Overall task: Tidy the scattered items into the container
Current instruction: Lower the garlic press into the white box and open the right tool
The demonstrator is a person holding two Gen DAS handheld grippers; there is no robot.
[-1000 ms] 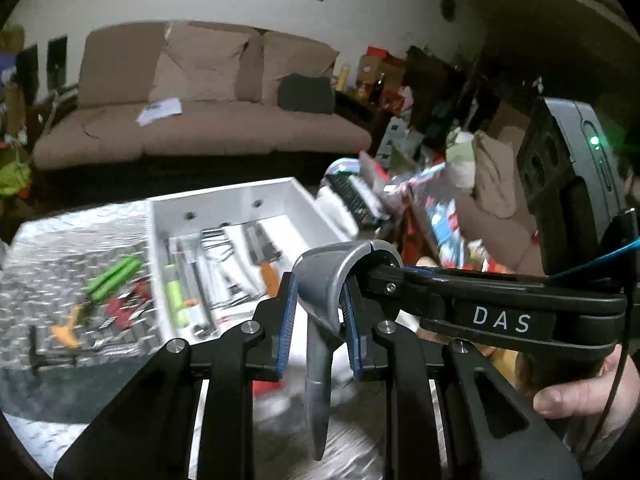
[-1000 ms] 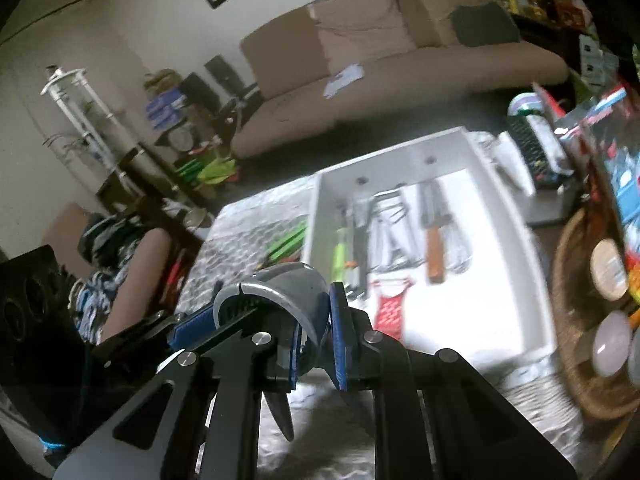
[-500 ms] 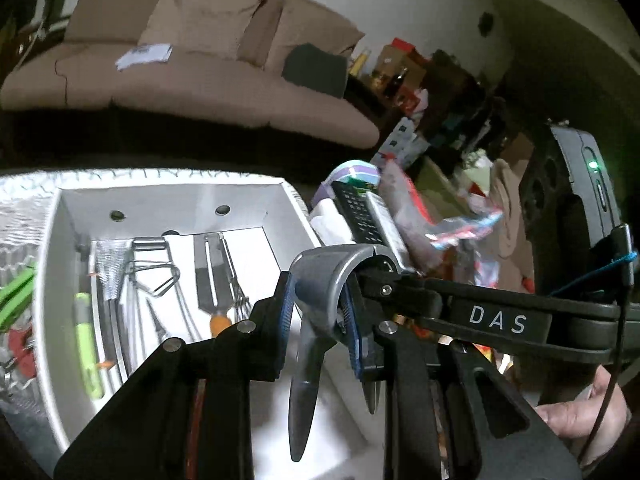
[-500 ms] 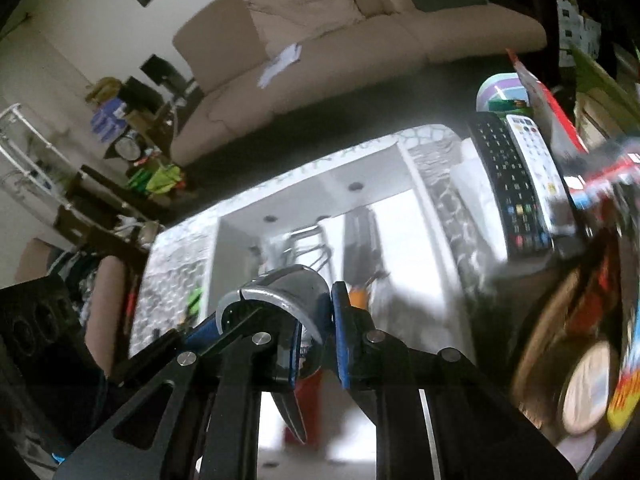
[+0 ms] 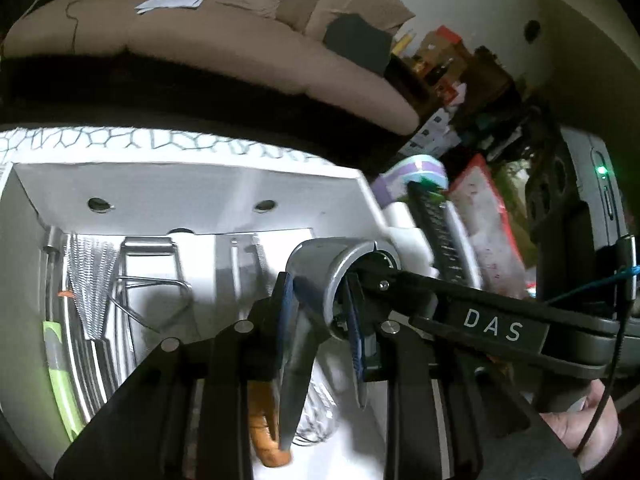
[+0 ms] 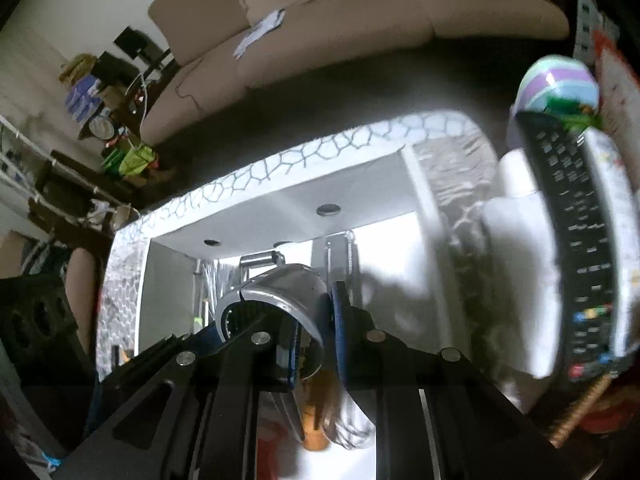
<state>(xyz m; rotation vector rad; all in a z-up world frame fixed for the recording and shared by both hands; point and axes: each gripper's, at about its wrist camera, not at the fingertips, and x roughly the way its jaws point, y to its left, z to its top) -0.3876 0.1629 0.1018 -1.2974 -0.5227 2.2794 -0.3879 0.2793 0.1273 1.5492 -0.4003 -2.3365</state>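
Gripping one grey tool (image 5: 316, 280), both grippers, above white container (image 5: 192, 184)

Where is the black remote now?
In the right wrist view the black remote lies at the right edge, outside the white tray, below the striped purple container. In the left wrist view it shows right of the tray's right wall.

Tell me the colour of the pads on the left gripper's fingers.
Blue. The pads show best in the left wrist view, clamped on grey metal tongs.
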